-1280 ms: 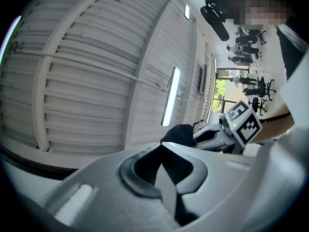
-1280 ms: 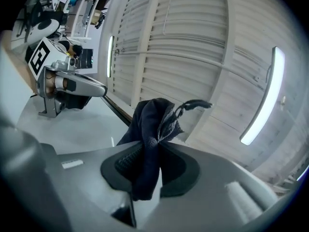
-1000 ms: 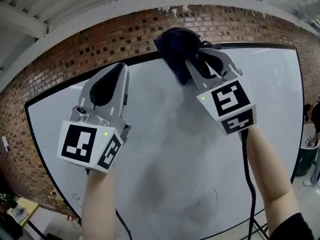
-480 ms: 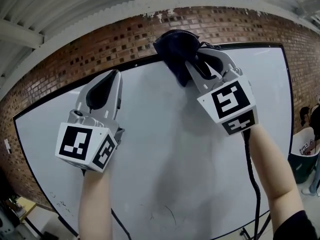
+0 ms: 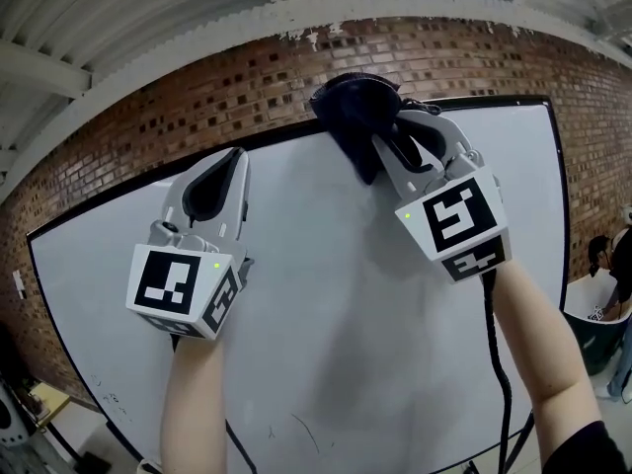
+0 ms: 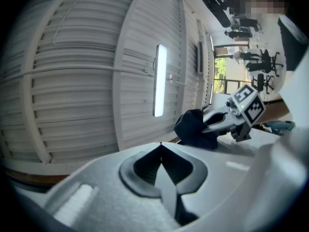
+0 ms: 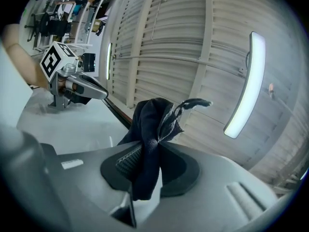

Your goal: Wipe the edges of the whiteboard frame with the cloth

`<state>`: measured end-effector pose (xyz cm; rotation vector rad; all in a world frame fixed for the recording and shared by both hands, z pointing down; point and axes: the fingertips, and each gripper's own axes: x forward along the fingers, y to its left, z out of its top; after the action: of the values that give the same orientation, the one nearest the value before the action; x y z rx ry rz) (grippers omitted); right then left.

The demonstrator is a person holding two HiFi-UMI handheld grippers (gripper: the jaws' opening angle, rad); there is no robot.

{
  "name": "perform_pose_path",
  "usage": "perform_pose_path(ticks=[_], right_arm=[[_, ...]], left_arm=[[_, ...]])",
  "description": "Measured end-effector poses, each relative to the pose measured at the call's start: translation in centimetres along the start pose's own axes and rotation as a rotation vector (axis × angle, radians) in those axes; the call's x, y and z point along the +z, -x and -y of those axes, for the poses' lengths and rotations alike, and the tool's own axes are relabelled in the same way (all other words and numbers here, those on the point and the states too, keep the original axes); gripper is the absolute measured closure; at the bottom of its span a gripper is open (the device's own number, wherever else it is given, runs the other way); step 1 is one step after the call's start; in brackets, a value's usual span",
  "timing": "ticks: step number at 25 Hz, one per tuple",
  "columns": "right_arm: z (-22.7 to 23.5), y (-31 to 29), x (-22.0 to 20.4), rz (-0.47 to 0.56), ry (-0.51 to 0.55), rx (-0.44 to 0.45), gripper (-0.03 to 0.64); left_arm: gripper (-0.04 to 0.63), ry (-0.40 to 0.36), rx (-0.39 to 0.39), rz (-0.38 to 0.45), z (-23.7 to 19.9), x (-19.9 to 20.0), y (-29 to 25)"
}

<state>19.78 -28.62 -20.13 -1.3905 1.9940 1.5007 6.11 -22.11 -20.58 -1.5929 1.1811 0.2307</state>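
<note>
1. Brick wall [image 5: 128,117] in red-brown courses stands behind the whiteboard [image 5: 326,304]. Above it is a pale ribbed ceiling [image 5: 138,18] with long strip lights [image 7: 246,81].
2. The board is flat and white with faint grey smudges, bounded by a thin black frame [image 5: 504,101]. Its left edge slants down toward the lower left corner, with bare board beside it.
3. The left gripper [image 5: 229,161] is held up before the board's left half, just under the top edge. Its smooth grey moulded jaws with dark pads meet tip to tip, with nothing between them. Whether they touch the board cannot be told.
4. Bare white board lies between the two grippers, which are well apart.
5. The cloth [image 5: 351,117], dark, soft and bunched, lies over the frame's top edge, right of its middle. The right gripper [image 5: 400,136] is clamped on it, with a woven fold hanging down between the ribbed pads.
6. The frame's upper right corner and right edge are uncovered. A dark green bin [image 5: 592,314] stands beyond that edge.
</note>
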Motion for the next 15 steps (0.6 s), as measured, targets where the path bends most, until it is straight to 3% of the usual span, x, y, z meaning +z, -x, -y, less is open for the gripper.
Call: perform_pose_path(ticks=[3,15], right_arm=[[-0.5,0.5,-0.5,-0.015,0.019,-0.009,0.537],[2.4,1.7,-2.0,-0.09,0.045,-0.074,0.536]], left_arm=[[0.592,-0.024,-0.01,-0.003,0.3,-0.7,0.3],[0.592,0.03,-0.086,0.117,3.7,1.7,-2.1]])
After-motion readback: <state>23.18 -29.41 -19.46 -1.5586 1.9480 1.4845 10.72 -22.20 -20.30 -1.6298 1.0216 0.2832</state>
